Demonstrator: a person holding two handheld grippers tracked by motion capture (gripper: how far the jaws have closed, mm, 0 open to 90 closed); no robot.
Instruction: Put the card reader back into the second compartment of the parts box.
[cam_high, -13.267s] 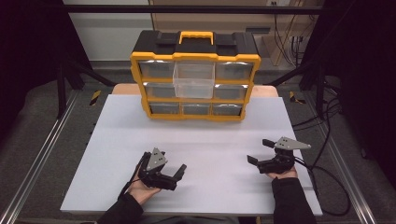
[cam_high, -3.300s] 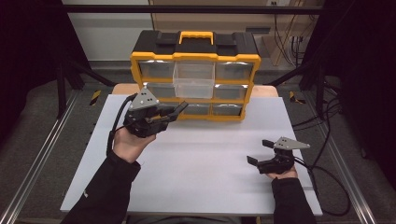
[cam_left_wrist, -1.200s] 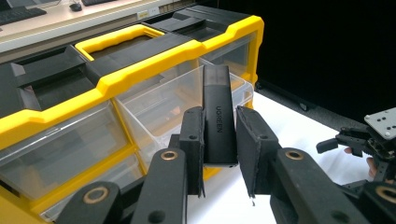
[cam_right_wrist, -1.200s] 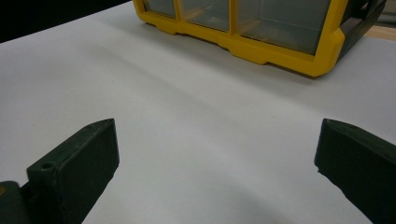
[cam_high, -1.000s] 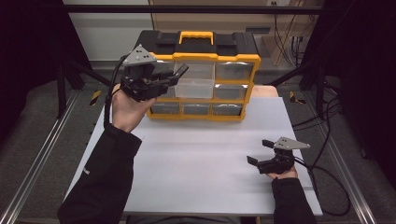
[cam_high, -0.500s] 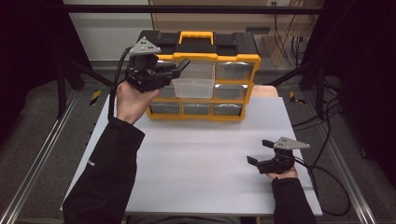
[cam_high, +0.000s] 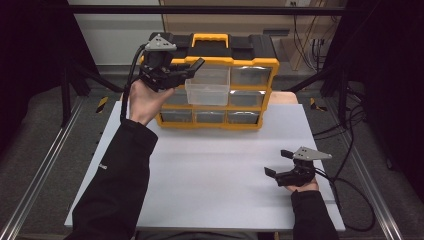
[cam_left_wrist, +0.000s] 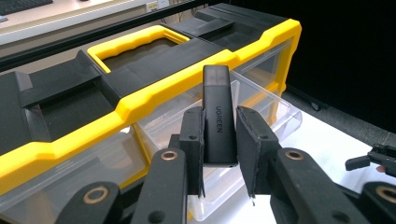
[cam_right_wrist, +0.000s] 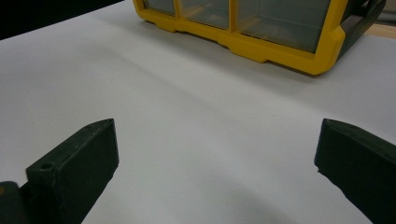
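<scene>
A yellow and black drawer organizer (cam_high: 220, 75) stands at the far middle of the white table (cam_high: 210, 165), with one clear middle drawer (cam_high: 207, 87) pulled out. My left gripper (cam_high: 192, 67) is raised at the organizer's upper left, beside that open drawer (cam_left_wrist: 224, 140). Its jaws are shut on a small black adapter (cam_left_wrist: 218, 121) marked UGREEN, which stands upright between the pads and sticks out past them. My right gripper (cam_high: 279, 164) rests low on the table at the near right, its jaws wide open with nothing between them (cam_right_wrist: 215, 154).
The organizer (cam_right_wrist: 261, 28) has several shut clear drawers and a yellow handle (cam_left_wrist: 135, 44) on top. Cables (cam_high: 350, 190) trail off the table's right side. Metal rails (cam_high: 40, 165) run along the table's edges, with dark surroundings beyond.
My left gripper has moved up and to the right along the organizer's front, now level with the pulled-out drawer, the black adapter still in it. The right gripper has stayed put.
</scene>
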